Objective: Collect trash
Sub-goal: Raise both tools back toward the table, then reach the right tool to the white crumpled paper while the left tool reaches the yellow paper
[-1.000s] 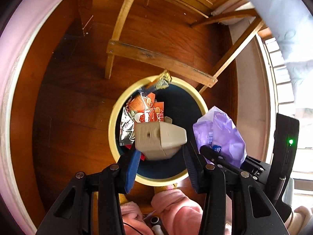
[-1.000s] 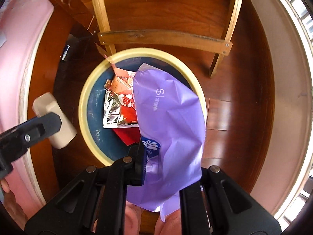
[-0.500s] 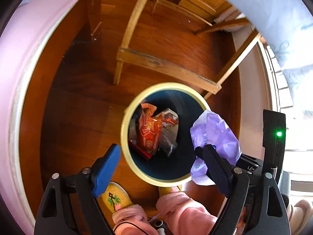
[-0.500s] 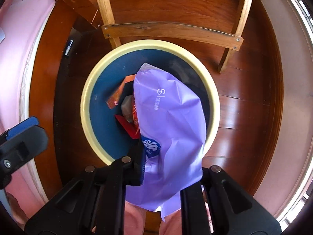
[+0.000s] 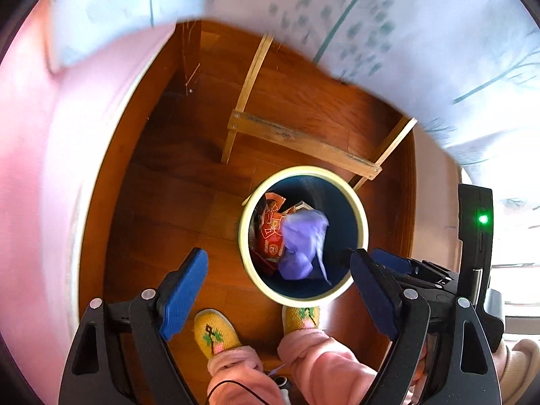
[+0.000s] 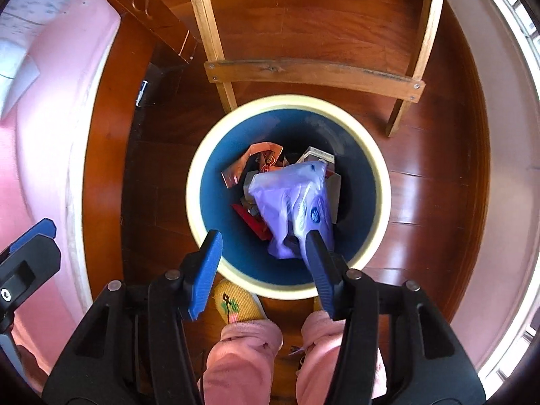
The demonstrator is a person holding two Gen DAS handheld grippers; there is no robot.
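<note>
Purple plastic bag (image 6: 293, 199), light, limp and slippery, best pinched at a bunched fold, drops into bin (image 6: 379, 168); right tongs (image 6: 261, 253) opening, left tongs (image 5: 278, 271) wide, both empty.

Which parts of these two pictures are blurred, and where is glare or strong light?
Left wrist view: the pale patterned cloth at the top is smeared by motion, and the purple bag in the bin is soft; bright window light at the right edge. Right wrist view: the purple bag is streaked, while the wooden chair rail is sharp; glare on the floor right of the bin.
</note>
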